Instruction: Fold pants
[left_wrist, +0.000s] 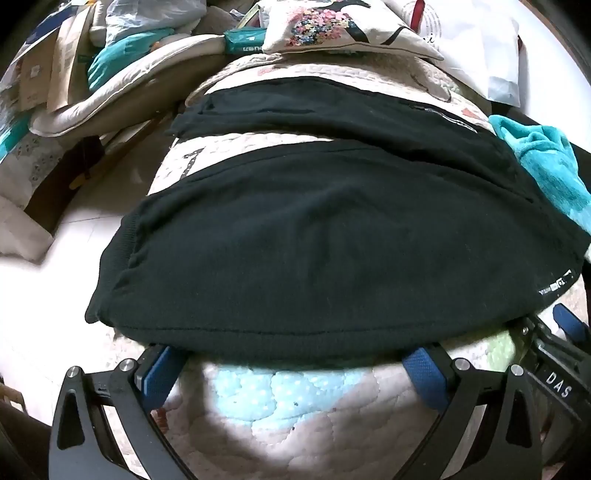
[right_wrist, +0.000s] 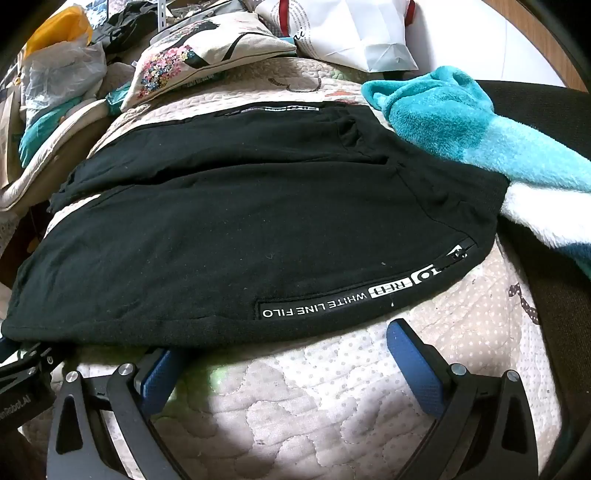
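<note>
Black pants (left_wrist: 314, 240) lie spread flat on a quilted bed cover (left_wrist: 295, 417), both legs side by side with a strip of quilt between them. In the right wrist view the pants (right_wrist: 240, 229) show a white-lettered stripe along the near edge. My left gripper (left_wrist: 295, 363) is open, its blue-padded fingertips at the near edge of the near leg. My right gripper (right_wrist: 284, 350) is open, its left fingertip tucked at the pants' near edge and its right one on bare quilt (right_wrist: 332, 406). The right gripper's body (left_wrist: 554, 362) shows at the lower right of the left wrist view.
A teal plush blanket (right_wrist: 461, 122) lies against the pants' waist end at the right. A floral cushion (right_wrist: 199, 55), a white paper bag (right_wrist: 362, 33) and plastic bags (right_wrist: 59, 70) crowd the far side. White floor (left_wrist: 74, 236) lies left of the bed.
</note>
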